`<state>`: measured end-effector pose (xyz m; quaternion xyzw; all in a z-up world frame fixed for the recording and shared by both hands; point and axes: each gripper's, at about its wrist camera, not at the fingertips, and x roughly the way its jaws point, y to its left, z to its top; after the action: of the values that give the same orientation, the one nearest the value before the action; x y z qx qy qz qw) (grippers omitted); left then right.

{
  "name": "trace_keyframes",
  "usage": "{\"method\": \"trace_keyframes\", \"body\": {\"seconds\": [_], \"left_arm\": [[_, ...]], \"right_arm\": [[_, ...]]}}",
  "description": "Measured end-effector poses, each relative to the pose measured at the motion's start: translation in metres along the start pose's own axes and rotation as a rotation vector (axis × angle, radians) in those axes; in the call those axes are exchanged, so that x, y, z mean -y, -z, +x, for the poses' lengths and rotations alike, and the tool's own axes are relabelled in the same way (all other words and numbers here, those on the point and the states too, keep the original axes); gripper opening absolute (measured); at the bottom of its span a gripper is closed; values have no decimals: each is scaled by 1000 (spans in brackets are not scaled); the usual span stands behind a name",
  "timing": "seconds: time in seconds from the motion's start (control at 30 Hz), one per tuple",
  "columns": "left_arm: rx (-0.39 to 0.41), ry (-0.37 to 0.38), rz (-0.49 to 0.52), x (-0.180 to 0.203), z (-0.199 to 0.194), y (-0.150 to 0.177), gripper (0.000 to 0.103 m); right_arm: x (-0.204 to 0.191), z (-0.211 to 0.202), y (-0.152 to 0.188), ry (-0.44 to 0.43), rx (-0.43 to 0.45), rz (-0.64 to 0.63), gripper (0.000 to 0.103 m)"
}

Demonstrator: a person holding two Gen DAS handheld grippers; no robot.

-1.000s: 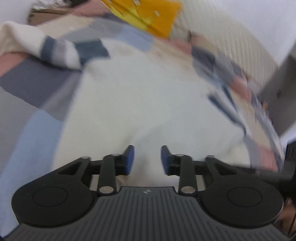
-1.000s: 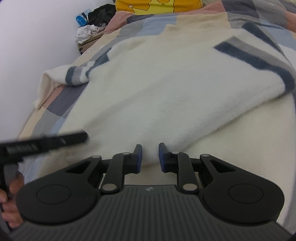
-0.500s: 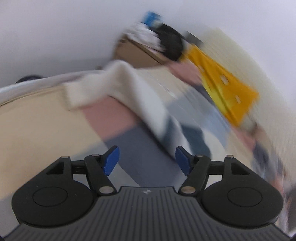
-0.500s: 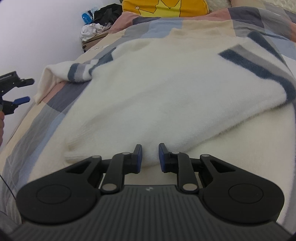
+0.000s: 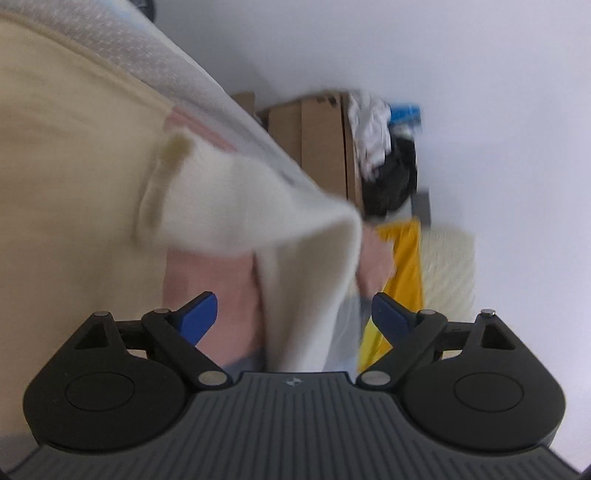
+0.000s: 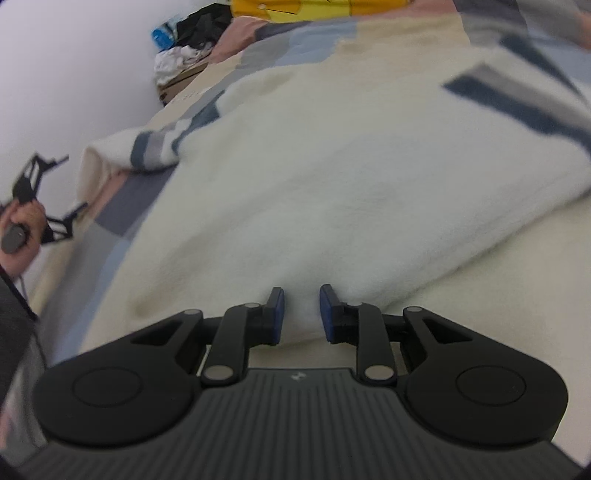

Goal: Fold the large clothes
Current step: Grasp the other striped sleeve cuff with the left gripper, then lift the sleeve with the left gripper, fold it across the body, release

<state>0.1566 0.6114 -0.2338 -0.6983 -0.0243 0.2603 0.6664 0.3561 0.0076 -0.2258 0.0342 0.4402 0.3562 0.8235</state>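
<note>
- The right claw is closed on a fold of the cream sweater at its near edge, the blue pads pinching the fleecy cloth between them.
- From there the sweater spreads away across the bed, which wears a patchwork cover of grey, blue, pink and cream; one striped sleeve lies folded over the body on the right, and the other sleeve reaches out to the left edge of the bed.
- The left claw is rolled on its side, its jaws opening wide; the left sleeve's cuff end hangs blurred between them, and neither pad presses on it.
- In the right wrist view a hand grips the left claw's handle off the bed's left edge.
- Farther back, a cardboard box topped with white and black clothes stands by the wall.
- A yellow pillow lies at the bed's far end.
</note>
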Motion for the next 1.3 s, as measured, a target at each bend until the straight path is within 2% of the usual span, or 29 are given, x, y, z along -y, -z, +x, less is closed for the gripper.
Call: {"method": "trace_keyframes", "body": {"seconds": [0.23,0.33,0.5,0.57,0.63,0.67,0.73,0.87,0.93,1.0,1.1,1.3], "left_arm": [[117,34,-214,-18,14,-31,93],[126,7,-223,-14,23,-39,93],[169,-98,-170,0,37,-48,92],[188,-157,-124,10,44,-51,88],[204,-244,-70,19,53,-59,71],[211,-287,-46,22,55,-61,66],[215,-337,-20,24,61,-70,52],[216,-435,94,31,70,-85,38],[219,-498,197,43,73,-87,25],[245,-538,298,62,75,-85,21],[281,-550,456,96,79,-77,18],[318,-533,770,170,72,-38,16]], "right_arm": [[-2,8,-2,9,-11,12,22],[-5,8,-3,22,-17,-18,22],[-10,9,-5,41,-39,-88,22],[-14,8,-5,50,-48,-130,22],[-13,8,-6,49,-51,-130,22],[-13,9,-6,46,-53,-127,22],[-11,8,-7,40,-56,-125,22],[-12,9,-6,35,-62,-162,23],[-16,12,-4,42,-65,-210,23],[-17,12,-3,46,-62,-224,23],[-18,12,-3,49,-64,-236,23],[-10,12,-7,14,-55,-205,23]]}}
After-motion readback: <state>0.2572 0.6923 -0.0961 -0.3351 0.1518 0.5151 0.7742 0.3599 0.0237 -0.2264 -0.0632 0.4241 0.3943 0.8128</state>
